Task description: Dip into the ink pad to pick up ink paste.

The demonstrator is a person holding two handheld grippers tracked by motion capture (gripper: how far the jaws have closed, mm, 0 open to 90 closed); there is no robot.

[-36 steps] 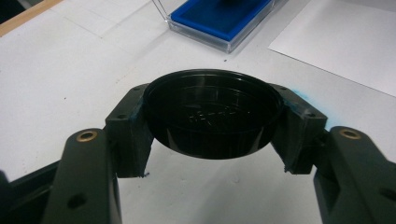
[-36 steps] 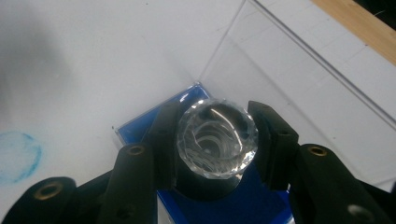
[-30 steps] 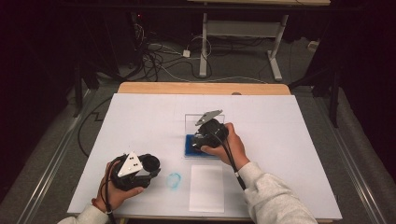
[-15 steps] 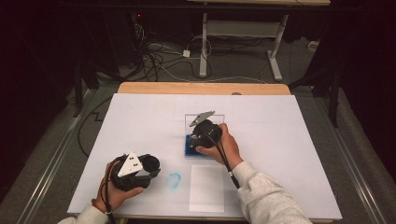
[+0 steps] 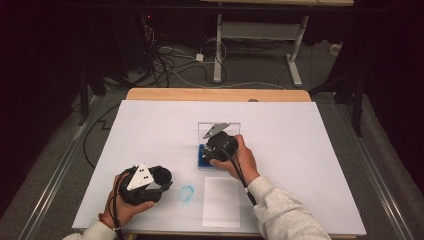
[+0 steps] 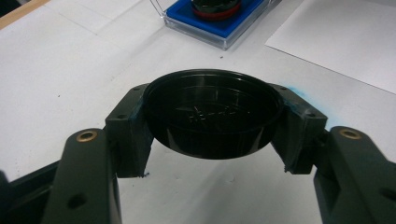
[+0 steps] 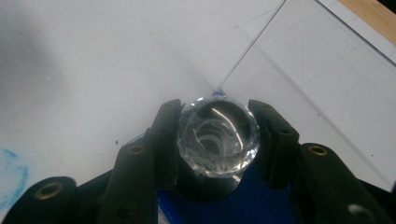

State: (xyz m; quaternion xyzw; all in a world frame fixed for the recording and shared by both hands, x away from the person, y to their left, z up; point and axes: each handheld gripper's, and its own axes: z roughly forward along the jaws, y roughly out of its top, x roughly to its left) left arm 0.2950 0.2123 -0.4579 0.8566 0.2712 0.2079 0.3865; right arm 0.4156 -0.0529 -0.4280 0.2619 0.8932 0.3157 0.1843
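- The left gripper (image 6: 205, 140) squeezes a round black plastic cap (image 6: 212, 112) just above the white table (image 5: 150, 130).
- The right gripper (image 7: 215, 135) squeezes a clear cut-glass lens (image 7: 217, 137) over the blue-lined clear box (image 5: 204, 156).

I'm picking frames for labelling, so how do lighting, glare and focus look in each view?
High view: white table brightly lit, surroundings dark, slightly soft. Left gripper view: black cap sharp, with faint glints; blue tray behind is blurred. Right gripper view: faceted glass piece throws bright glare streaks; the near jaws look soft.
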